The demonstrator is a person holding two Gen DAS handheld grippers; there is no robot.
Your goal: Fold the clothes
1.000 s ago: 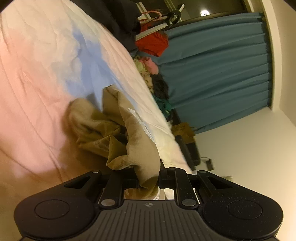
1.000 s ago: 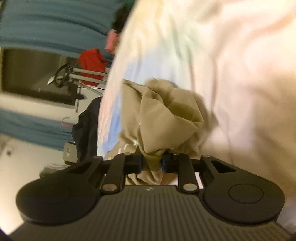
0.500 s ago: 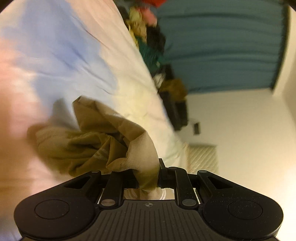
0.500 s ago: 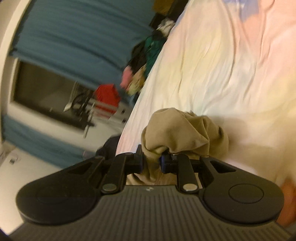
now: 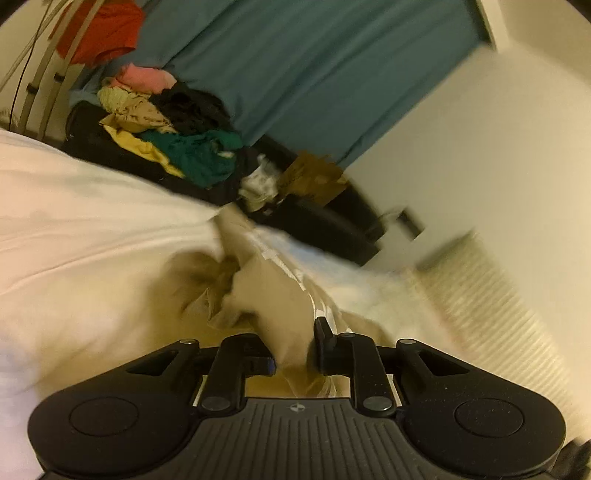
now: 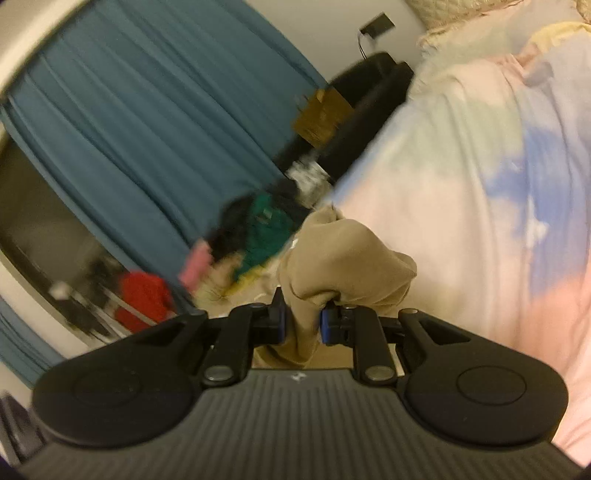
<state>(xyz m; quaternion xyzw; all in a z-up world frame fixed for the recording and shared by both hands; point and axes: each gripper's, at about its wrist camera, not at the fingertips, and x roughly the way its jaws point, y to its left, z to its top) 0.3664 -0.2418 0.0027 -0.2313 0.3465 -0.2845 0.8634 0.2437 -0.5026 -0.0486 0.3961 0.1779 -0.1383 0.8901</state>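
A tan garment [image 5: 273,291] hangs bunched between both grippers over the pastel bed sheet [image 5: 74,221]. In the left wrist view my left gripper [image 5: 293,347] pinches a fold of it; its jaws are opening slightly with the cloth still pressed between them. In the right wrist view my right gripper [image 6: 303,319] is shut on another bunched part of the tan garment [image 6: 347,254], which bulges over the fingers above the tie-dye sheet [image 6: 461,221]. Both views are blurred by motion.
Beside the bed lies a pile of clothes [image 5: 177,129] in green, black, pink and yellow, on dark cases [image 5: 325,225]. A teal curtain [image 5: 314,74] hangs behind. A red garment [image 5: 99,33] hangs on a rack. A quilted cream cover [image 5: 498,295] lies at the right.
Both grippers have swung across and upward with the tan garment, lifting it off the sheet. The views have rolled, so the curtain and clothes pile now fill the background.
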